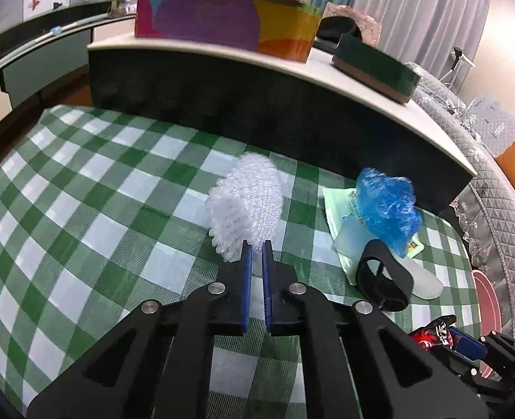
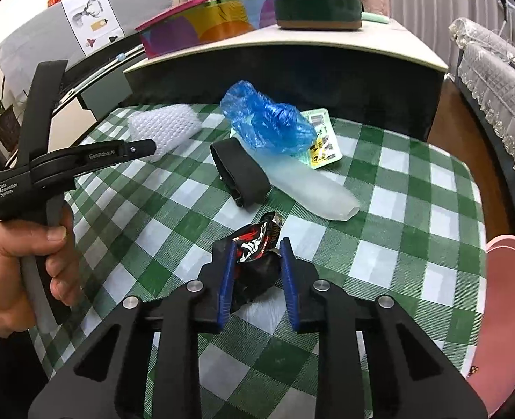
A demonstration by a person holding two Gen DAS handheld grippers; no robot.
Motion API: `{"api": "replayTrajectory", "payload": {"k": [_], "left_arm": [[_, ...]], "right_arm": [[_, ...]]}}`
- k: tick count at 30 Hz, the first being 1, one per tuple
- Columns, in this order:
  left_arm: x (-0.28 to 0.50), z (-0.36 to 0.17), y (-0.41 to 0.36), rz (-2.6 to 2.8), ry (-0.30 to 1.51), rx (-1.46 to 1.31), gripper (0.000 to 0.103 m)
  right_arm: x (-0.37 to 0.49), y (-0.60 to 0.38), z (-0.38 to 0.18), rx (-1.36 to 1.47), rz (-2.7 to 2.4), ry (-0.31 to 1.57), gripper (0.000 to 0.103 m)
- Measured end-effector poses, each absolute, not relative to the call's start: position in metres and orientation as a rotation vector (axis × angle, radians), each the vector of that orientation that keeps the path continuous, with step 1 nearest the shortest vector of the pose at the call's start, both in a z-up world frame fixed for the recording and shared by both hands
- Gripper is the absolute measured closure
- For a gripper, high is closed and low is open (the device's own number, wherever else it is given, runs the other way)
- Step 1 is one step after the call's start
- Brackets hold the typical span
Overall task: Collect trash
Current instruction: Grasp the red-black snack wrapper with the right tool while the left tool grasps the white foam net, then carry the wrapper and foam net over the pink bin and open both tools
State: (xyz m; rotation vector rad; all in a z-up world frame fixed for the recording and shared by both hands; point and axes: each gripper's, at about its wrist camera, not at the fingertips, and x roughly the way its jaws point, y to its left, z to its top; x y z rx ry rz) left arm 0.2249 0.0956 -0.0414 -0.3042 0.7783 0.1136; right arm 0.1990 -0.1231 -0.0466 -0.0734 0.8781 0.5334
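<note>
My left gripper [image 1: 256, 244] clamped on one white bubble wrap piece [image 1: 245, 202], lying on green-checked tablecloth [image 1: 82, 192]. My right gripper [image 2: 259, 248] closed around one crumpled black-red wrapper [image 2: 257, 241], near table's front. Still on cloth: one blue plastic bag [image 2: 268, 122], one black strap loop [image 2: 240, 171], one translucent sleeve [image 2: 313, 192], one printed packet [image 2: 322, 143]. One pink bin [image 2: 509, 314] at right edge.

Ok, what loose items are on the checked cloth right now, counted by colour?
White: 1, bubble wrap, pinched in the left gripper
Blue: 1, crumpled plastic bag
Black: 1, strap loop
Black and red: 1, snack wrapper, between the right gripper fingers
Clear: 1, soft sleeve
Pale green: 1, flat packet
Total: 6
</note>
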Motion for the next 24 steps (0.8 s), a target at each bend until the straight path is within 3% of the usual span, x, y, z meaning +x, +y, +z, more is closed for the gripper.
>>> {"api": "replayTrajectory", "payload": {"k": [24], "left_arm": [[0.156, -0.004, 0.041, 0.033, 0.69, -0.2, 0.098]], "right_arm": [[0.161, -0.195, 0.018, -0.001, 0.325, 0.694, 0.078]]}}
